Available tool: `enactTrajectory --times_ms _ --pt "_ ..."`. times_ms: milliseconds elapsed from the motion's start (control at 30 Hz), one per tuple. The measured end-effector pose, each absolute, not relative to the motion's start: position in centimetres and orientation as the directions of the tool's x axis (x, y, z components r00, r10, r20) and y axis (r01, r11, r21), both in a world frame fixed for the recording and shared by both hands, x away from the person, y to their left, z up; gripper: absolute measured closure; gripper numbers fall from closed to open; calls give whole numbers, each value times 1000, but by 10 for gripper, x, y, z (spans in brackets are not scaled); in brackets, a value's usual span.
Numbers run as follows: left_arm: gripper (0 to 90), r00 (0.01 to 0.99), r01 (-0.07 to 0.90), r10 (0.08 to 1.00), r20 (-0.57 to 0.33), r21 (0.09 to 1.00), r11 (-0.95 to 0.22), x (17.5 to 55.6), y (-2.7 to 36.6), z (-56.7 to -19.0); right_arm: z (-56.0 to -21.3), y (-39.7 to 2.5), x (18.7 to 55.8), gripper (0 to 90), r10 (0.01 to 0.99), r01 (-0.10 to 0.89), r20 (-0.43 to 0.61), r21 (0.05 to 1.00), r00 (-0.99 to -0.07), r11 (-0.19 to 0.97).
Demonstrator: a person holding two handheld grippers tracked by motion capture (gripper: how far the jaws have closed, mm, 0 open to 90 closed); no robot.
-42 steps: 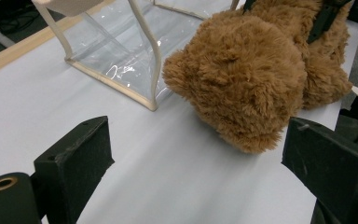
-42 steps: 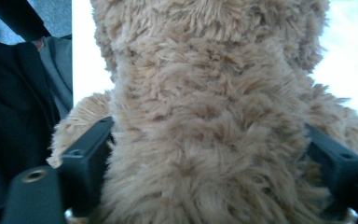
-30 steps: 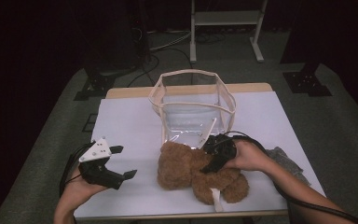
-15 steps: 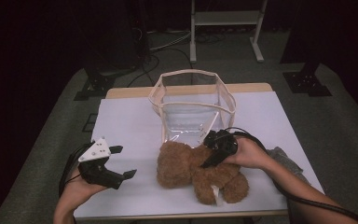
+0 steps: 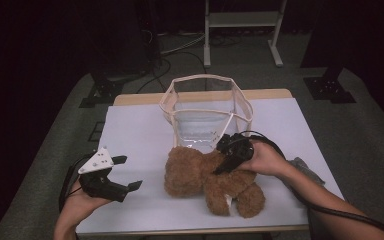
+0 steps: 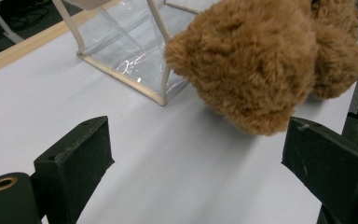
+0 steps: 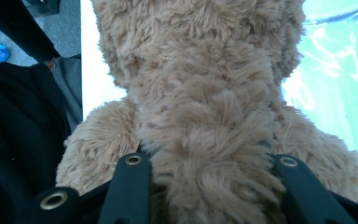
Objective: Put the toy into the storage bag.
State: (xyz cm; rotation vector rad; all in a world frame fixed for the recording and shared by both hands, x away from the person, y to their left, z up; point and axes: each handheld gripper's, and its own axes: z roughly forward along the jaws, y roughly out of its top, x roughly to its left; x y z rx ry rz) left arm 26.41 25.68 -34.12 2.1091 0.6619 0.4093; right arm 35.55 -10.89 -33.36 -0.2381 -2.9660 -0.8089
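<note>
A fluffy brown plush teddy bear [image 5: 210, 175] was seen lying on the white-topped table [image 5: 140, 135], just in front of a clear plastic bag with cream-coloured trim [image 5: 207, 110] that stood upright and open near the table's middle. In the high view, the right tool [image 5: 228, 160] was held by the person's right hand [image 5: 265, 159] and was pressed onto the upper part of the bear's body. In the right gripper view, the bear's plush [image 7: 205, 116] was seen bulging between the two black jaws, which were closed part-way against the fur on either side, so that the toy was gripped by them. The clear bag [image 7: 335, 60] was seen just beyond the bear in that view. The left tool [image 5: 114, 176] was held by the left hand [image 5: 77, 202] near the table's front left corner, well apart from the bear, with a grey three-cornered plate [image 5: 96, 161] on top of it. Its jaws were spread wide with nothing between them. In the left gripper view, bare table surface [image 6: 182, 168] was seen between those jaws, and the bear's rounded head [image 6: 256, 65] was seen farther off, close beside a lower corner of the bag [image 6: 130, 51].
</note>
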Motion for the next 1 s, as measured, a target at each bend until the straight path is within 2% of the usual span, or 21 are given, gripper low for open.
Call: enactTrajectory --times_ms 1000 --pt "72 781 328 624 32 829 -453 263 271 -341 -282 -112 345 653 100 140 101 574 -990 807"
